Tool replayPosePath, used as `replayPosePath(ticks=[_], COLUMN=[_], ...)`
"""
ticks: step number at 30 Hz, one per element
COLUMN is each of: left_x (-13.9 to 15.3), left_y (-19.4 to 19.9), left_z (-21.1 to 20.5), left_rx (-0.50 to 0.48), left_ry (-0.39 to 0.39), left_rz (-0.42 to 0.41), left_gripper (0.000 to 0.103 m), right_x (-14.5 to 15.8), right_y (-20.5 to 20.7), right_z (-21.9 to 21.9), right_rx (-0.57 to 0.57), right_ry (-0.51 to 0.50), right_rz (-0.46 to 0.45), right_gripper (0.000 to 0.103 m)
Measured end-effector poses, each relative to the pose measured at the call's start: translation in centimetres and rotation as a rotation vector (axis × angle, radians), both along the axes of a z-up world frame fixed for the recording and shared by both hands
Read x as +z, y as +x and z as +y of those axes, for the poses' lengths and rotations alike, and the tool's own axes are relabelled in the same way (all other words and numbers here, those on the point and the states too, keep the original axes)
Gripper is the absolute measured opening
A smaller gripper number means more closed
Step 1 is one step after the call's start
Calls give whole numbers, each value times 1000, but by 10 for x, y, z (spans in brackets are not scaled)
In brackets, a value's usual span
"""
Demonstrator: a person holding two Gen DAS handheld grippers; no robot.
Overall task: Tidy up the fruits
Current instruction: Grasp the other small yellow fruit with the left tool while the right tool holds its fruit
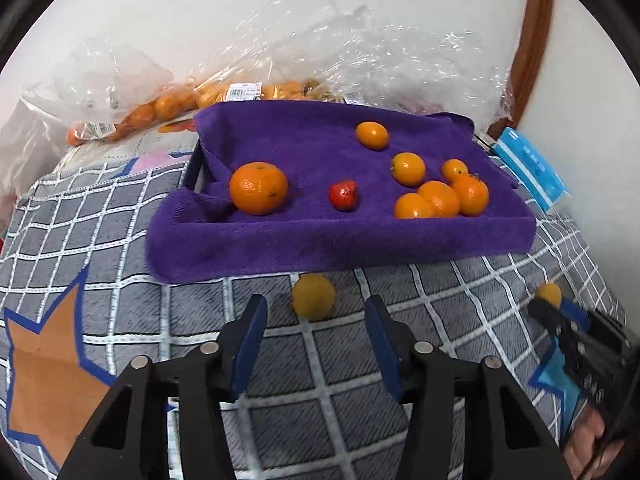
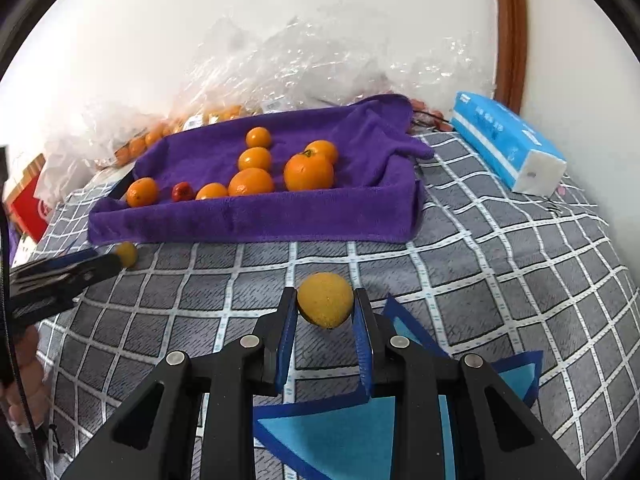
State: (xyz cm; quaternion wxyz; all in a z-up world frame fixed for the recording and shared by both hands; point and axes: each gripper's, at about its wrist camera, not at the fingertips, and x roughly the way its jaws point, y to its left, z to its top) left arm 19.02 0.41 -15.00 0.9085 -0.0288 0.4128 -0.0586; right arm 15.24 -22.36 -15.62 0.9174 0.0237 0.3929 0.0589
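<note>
We count seven oranges (image 1: pixel 258 188) and one strawberry (image 1: pixel 343 195) on the purple towel (image 1: pixel 320 240), frame center. Right gripper (image 2: pixel 325 312) clamps one yellow fruit (image 2: pixel 325 300); left gripper (image 1: pixel 316 320) gapes, another yellow fruit (image 1: pixel 313 296) just ahead.

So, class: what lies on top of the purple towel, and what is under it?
On the purple towel lie seven orange citrus fruits, such as the largest, and one small red fruit. A dark edge shows at its left; whatever else it covers is hidden.

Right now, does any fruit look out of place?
Yes. One yellow fruit lies on the checked blanket, outside the purple towel where the others sit. The right gripper holds another.
</note>
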Motion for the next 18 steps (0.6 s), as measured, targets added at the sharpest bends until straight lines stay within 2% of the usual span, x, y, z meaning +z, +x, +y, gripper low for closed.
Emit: replayPosePath(ticks=[5,8,13,18], left_x=[-8,-11,-11,-6], left_y=[11,13,7,-8], left_z=[-6,-5,-3,1], left_rx=[32,45,40,40], left_ry=[21,26,10,7], left_rz=[30,20,18,17], left_gripper=[36,26,25,25], right_x=[-1,-2,-1,1], right_y=[0,2,0,-1], right_z=[3,2,3,1], right_rx=[38,38,62,28], right_ry=[14,25,41,31], right_rz=[4,15,5,-8], right_gripper=[27,27,27,27])
